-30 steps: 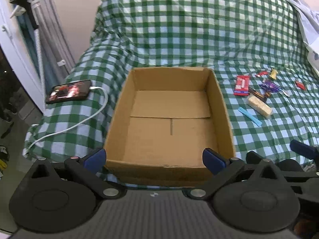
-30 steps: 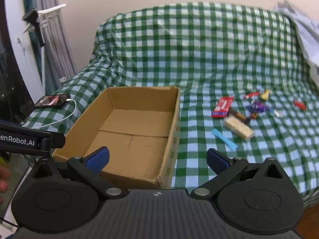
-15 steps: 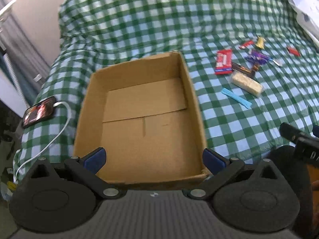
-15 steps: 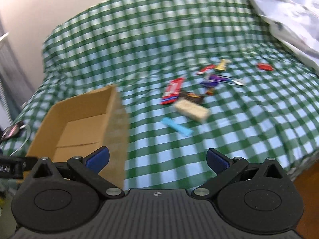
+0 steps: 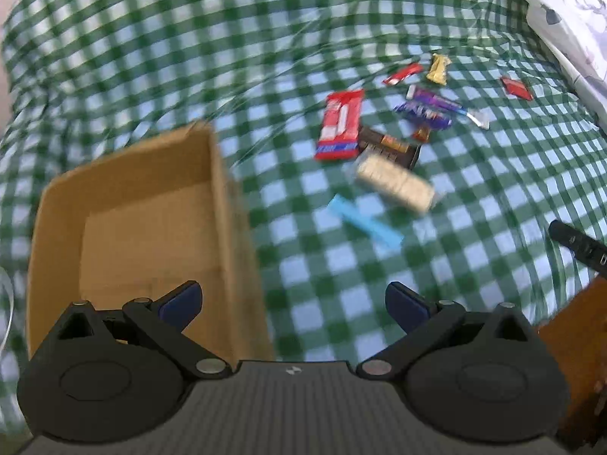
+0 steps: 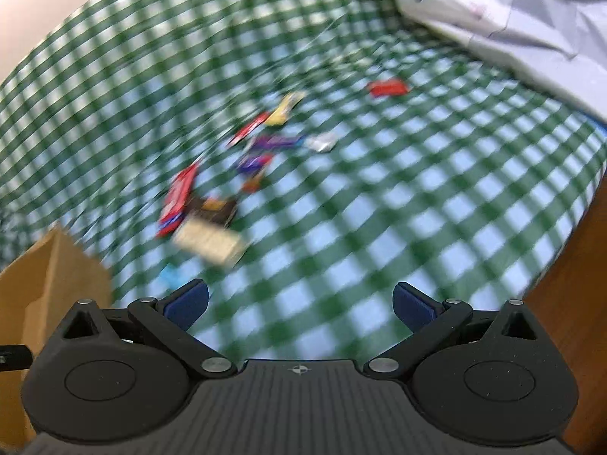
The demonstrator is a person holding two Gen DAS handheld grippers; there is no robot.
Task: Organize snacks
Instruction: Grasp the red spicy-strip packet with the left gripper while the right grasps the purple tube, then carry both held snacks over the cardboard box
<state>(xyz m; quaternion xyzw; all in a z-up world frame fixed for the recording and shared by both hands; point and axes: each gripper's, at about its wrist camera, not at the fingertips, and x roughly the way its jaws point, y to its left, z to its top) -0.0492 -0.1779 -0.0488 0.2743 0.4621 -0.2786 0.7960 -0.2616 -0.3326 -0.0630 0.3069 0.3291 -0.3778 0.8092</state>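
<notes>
- The left gripper (image 5: 292, 303) hangs over the near edge of the green checked cover (image 5: 341, 284), its blue-tipped fingers (image 5: 182, 301) spread wide with nothing between them.
- The right gripper (image 6: 299, 303) is likewise spread apart and holds nothing; its view is badly blurred.
- An open cardboard box (image 5: 125, 227) sits on the cover at the left, its inside bare as far as it shows.
- The snacks lie loose on the cover to the right of the box, none inside it.
- Nearest the box is a thin light-blue stick packet (image 5: 364, 222), lying flat and apart from the rest.
- Just beyond it lies a pale wafer pack (image 5: 394, 184), touching a dark brown bar (image 5: 390, 146).
- A red bar wrapper (image 5: 339, 123) lies against the brown bar's left end.
- Further back are purple wrappers (image 5: 428, 108), a small gold sweet (image 5: 438, 69) and a thin red packet (image 5: 402, 74) beside it.
- One red sweet (image 5: 516, 87) lies well apart to the right, near a pale grey cloth (image 6: 512, 11) heaped at the far corner.
</notes>
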